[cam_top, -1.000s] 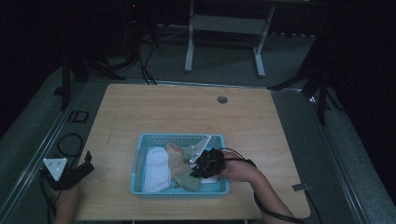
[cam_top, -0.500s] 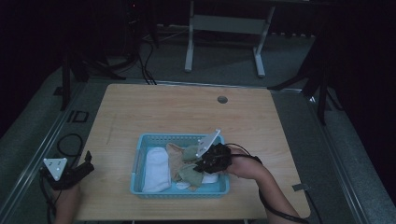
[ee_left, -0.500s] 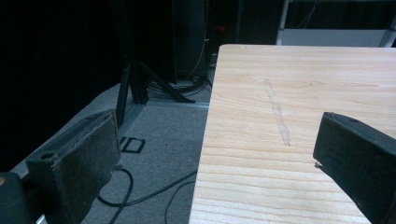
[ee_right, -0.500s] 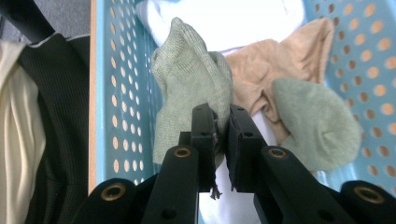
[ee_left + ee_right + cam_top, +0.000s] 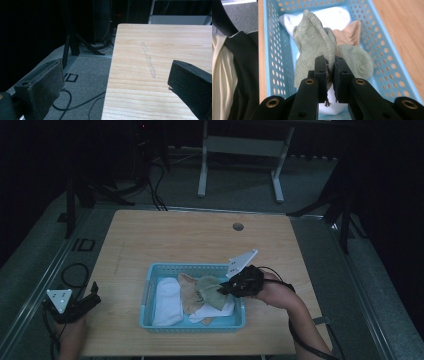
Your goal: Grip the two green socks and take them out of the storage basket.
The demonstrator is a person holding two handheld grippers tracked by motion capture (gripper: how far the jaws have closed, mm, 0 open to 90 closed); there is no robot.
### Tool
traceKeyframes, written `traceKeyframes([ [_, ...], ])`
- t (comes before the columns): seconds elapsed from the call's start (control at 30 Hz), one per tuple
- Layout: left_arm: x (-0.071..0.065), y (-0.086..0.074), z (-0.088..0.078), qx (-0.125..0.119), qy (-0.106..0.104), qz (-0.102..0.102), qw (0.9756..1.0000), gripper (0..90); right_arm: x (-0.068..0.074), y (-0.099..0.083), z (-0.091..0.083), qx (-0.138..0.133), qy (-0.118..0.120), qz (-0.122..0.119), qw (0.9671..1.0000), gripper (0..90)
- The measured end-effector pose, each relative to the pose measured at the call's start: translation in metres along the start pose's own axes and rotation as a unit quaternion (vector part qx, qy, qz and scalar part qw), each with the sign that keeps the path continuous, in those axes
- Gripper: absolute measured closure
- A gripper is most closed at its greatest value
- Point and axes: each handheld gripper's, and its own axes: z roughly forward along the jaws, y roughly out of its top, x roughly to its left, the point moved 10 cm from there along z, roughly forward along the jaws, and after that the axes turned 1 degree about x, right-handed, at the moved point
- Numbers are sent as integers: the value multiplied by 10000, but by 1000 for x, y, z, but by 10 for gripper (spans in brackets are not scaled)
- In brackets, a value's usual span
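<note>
The right tool (image 5: 330, 68) was pinching a fold of a green sock (image 5: 317, 42) between its 2 black jaws, which were pressed together on the cloth. The sock hung bunched above the blue perforated basket (image 5: 150, 290), probably so it would come free of the other laundry below. In the high view the right tool (image 5: 227, 289) sat over the basket's right end, near the counter's (image 5: 175, 240) front edge. A white sock (image 5: 167, 300) lay at the basket's left, a tan sock (image 5: 189, 292) beside it, and another white piece under the green one.

The right gripper view showed the pinch itself, which the high view left too small to read. The left tool (image 5: 92, 295) rested off the counter's left front corner, apparently idle; its own view showed its jaws spread wide with nothing between them, over the counter's edge and the grey floor (image 5: 85, 75).
</note>
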Motion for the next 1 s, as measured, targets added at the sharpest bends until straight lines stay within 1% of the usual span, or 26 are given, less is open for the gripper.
traceKeyframes([
  [0.03,0,0,0,0,0,0,10000,7,0,0,0,0,0,0,10000,824],
  [0.07,0,0,0,0,0,3,10000,7,-2,-1,-5,-16,-55,18,10000,823],
  [0.1,0,0,0,-3,5,1,10000,7,-8,-5,-16,-93,-150,108,9998,823],
  [0.17,0,0,0,-7,9,8,10000,8,-12,-9,-23,-134,-238,155,9995,824],
  [0.2,0,0,0,-7,9,8,10000,7,-12,-9,-23,-134,-238,155,9995,824],
  [0.23,0,0,0,-9,13,7,10000,8,-15,-13,-32,-178,-333,226,9990,823],
  [0.27,0,0,0,-9,13,7,10000,7,-15,-13,-32,-178,-333,226,9990,823],
  [0.3,0,0,0,-11,23,12,10000,7,-19,-19,-40,-222,-434,315,9983,823],
  [0.33,0,0,0,-11,23,12,10000,7,-19,-19,-40,-222,-434,315,9983,823],
  [0.37,0,0,0,-13,26,12,10000,8,-23,-24,-48,-287,-477,427,9975,823],
  [0.4,0,0,0,-13,26,12,10000,7,-23,-24,-48,-287,-477,427,9975,823],
  [0.5,0,0,0,-3,28,10,10000,8,-28,-41,-61,-256,-620,576,9961,823],
  [0.53,0,0,0,-3,28,10,10000,7,-28,-41,-61,-256,-620,576,9961,823],
  [0.57,0,0,0,-9,30,19,10000,7,-30,-50,-67,-233,-680,664,9952,823],
  [0.6,0,0,0,-9,30,19,10000,7,-30,-50,-67,-233,-680,664,9952,823],
  [0.67,0,0,0,-12,39,21,10000,7,-31,-61,-72,-242,-719,772,9941,823],
  [0.7,0,0,0,-14,40,21,10000,8,-32,-70,-77,-254,-755,886,9929,823],
  [0.73,0,0,0,-14,40,21,10000,7,-32,-70,-77,-254,-755,886,9929,823],
  [0.77,0,0,0,-11,41,21,10000,7,-33,-81,-81,-258,-824,970,9915,823],
  [0.8,0,0,0,-11,41,21,10000,7,-33,-81,-81,-258,-824,970,9915,823],
  [0.83,0,0,0,-7,41,25,10000,7,-33,-90,-86,-322,-828,1089,9901,823],
  [0.87,0,0,0,-7,41,25,10000,7,-33,-90,-86,-322,-828,1089,9901,823],
  [0.9,0,0,0,-8,37,17,10000,8,-34,-100,-90,-362,-865,1198,9884,823],
  [0.93,0,0,0,-8,37,17,10000,8,-34,-100,-90,-362,-865,1198,9884,823],
  [0.97,0,0,0,-9,44,14,10000,8,-34,-109,-92,-367,-896,1278,9871,823],
  [1.0,0,0,0,-9,44,14,10000,8,-34,-109,-92,-367,-896,1278,9871,823],
])
